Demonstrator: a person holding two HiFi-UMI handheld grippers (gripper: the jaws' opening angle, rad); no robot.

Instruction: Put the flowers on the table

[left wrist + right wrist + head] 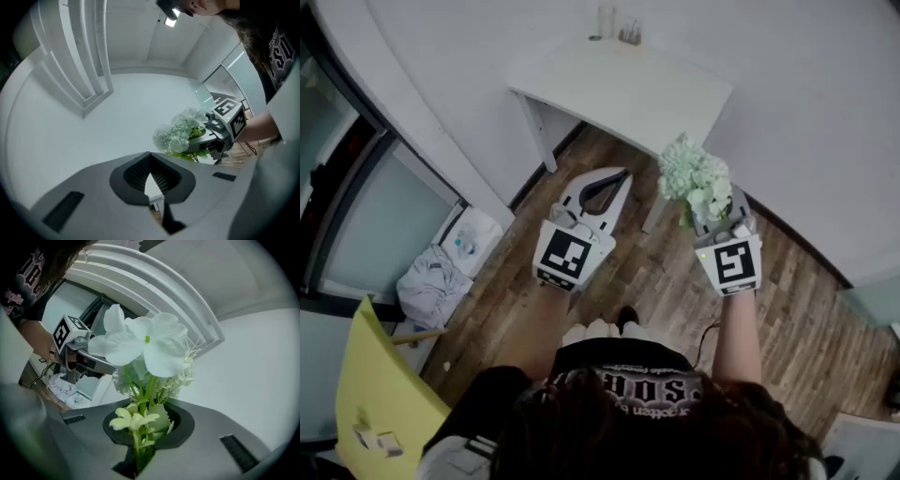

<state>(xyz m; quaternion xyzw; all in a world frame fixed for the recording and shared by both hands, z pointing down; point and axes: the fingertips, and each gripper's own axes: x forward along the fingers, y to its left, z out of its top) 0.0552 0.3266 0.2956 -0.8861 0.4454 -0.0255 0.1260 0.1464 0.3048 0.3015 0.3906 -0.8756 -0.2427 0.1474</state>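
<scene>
A bunch of pale green-white flowers (695, 178) stands up out of my right gripper (712, 214), which is shut on the green stems (139, 446). In the right gripper view the big white blossom (140, 345) fills the middle. My left gripper (614, 183) is held level beside it over the wooden floor, shut and with nothing in it; its tips meet in the left gripper view (150, 155). That view also catches the flowers (180, 133) off to the right. The white table (666, 103) stands ahead of both grippers against the wall.
Small glass items (619, 28) sit at the table's far edge. A white bundle (441, 272) lies on the floor at left beside a glass door. A yellow chair back (380, 394) is at lower left. Wooden floor (656, 272) lies between me and the table.
</scene>
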